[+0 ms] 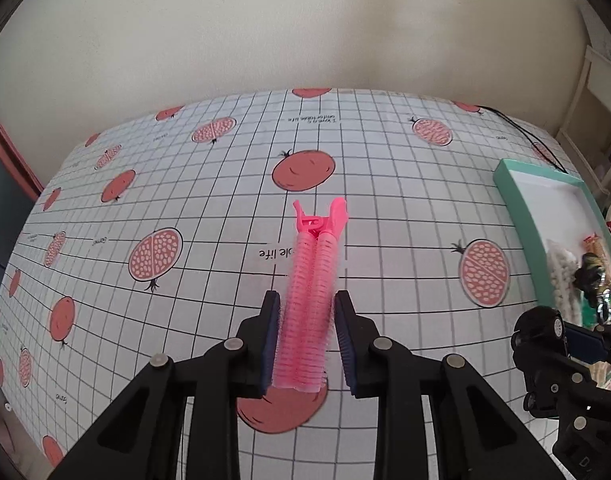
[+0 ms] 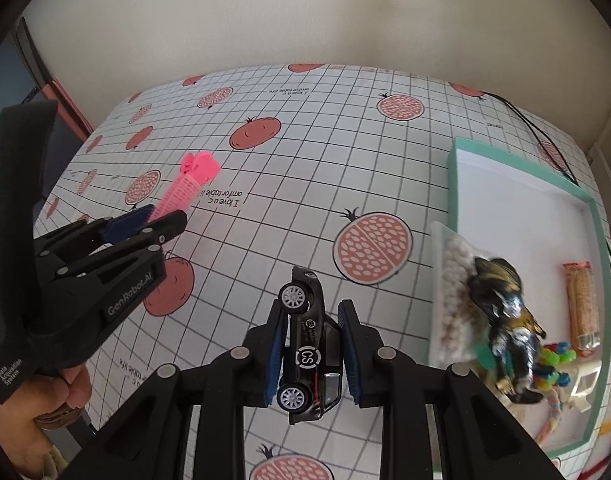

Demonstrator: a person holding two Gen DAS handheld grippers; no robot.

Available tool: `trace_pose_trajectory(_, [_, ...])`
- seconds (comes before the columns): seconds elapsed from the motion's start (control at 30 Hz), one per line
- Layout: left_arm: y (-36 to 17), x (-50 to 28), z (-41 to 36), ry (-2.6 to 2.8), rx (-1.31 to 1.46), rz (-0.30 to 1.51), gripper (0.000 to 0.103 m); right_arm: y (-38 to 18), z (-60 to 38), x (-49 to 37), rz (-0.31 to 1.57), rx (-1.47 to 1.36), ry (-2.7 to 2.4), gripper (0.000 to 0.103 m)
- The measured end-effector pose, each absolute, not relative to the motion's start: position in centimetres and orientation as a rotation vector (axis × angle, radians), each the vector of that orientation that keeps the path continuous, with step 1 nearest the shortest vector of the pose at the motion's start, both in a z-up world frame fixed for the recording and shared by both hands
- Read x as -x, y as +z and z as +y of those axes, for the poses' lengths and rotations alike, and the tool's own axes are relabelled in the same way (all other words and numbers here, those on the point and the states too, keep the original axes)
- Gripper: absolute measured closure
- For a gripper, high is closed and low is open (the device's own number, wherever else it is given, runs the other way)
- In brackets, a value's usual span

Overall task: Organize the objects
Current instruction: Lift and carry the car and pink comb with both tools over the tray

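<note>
A pink hair-roller clip (image 1: 309, 280) sticks out forward from my left gripper (image 1: 307, 338), whose blue pads are shut on its lower half. In the right wrist view the same clip (image 2: 187, 188) points away from the left gripper (image 2: 161, 220) over the tablecloth. My right gripper (image 2: 310, 354) is shut on a black toy car (image 2: 311, 320) turned on its side, wheels to the left. The car (image 1: 539, 326) also shows at the right edge of the left wrist view. I cannot tell whether the clip touches the table.
A teal-rimmed white box (image 2: 453, 184) lies at the right and holds a bag of white beads (image 2: 453, 280), a black-and-gold toy (image 2: 501, 304), a snack bar (image 2: 581, 304) and colourful bits. A black cable (image 2: 525, 120) runs behind it. A hand (image 2: 53, 412) holds the left gripper.
</note>
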State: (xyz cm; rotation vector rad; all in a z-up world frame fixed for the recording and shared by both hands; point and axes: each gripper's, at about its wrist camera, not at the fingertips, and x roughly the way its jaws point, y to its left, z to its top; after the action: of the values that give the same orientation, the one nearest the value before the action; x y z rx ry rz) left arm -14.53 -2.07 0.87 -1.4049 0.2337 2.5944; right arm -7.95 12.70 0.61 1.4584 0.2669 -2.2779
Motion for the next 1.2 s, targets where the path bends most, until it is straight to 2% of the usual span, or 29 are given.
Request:
trace_pose_trajectory(0.53, [5.4,8.8,4.0,2.67,1.26,0.22,0.074,3.0,21.6,6.1,0.028,-1.431,-2.31,0.075])
trace_pose_trajectory(0.67, [5.7,7.5,5.1,2.688,1.216,0.255,0.074,3.1,23.3,6.0,0.009,-1.431,-2.325,0.076])
trace_pose_trajectory(0.93, [6.1,5.6,6.5,2.679,1.204,0.184,0.074,4.5,26.5,5.9,-0.013,-1.39,-2.393,0.075])
trace_pose_trajectory(1.2, [6.5,3.2,10.6,2.63,1.143,0.245,0.074,4.9,30.0,6.4,-0.02,-1.386,-2.476,0.075])
